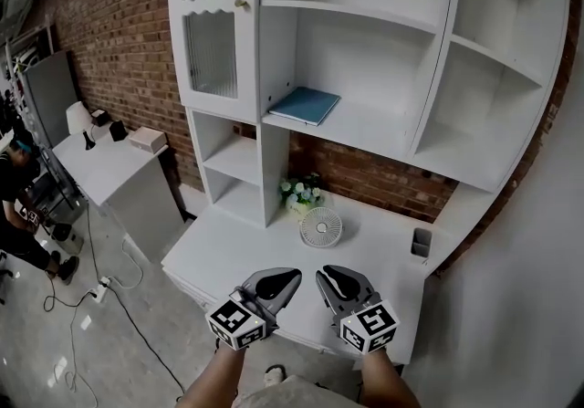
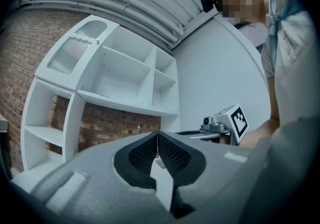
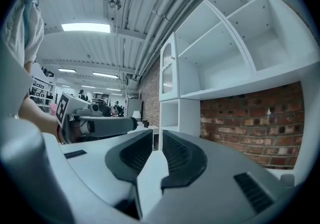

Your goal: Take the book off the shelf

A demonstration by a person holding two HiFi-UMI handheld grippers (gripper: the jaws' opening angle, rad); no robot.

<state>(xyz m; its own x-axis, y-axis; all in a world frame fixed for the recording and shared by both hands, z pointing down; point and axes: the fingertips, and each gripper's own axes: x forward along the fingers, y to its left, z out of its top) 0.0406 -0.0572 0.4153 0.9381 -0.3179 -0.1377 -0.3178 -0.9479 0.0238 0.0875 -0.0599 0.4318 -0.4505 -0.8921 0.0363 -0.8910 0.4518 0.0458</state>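
A blue book (image 1: 306,106) lies flat on the middle shelf of the white shelf unit (image 1: 365,128), well above and beyond both grippers. My left gripper (image 1: 294,275) hovers low over the front of the white desk (image 1: 228,256), and its pads meet at the tips (image 2: 158,134) with nothing between them. My right gripper (image 1: 322,272) hangs beside it, also low over the desk. In the right gripper view a narrow gap shows between its pads (image 3: 157,134), and nothing is in it. The book does not show in either gripper view.
On the desk under the shelves stand a small white fan (image 1: 321,227), a bunch of flowers (image 1: 301,192) and a dark holder (image 1: 421,243). A glass-fronted door (image 1: 212,50) closes the upper left compartment. A side table (image 1: 109,169), floor cables and a person (image 1: 14,192) are at left.
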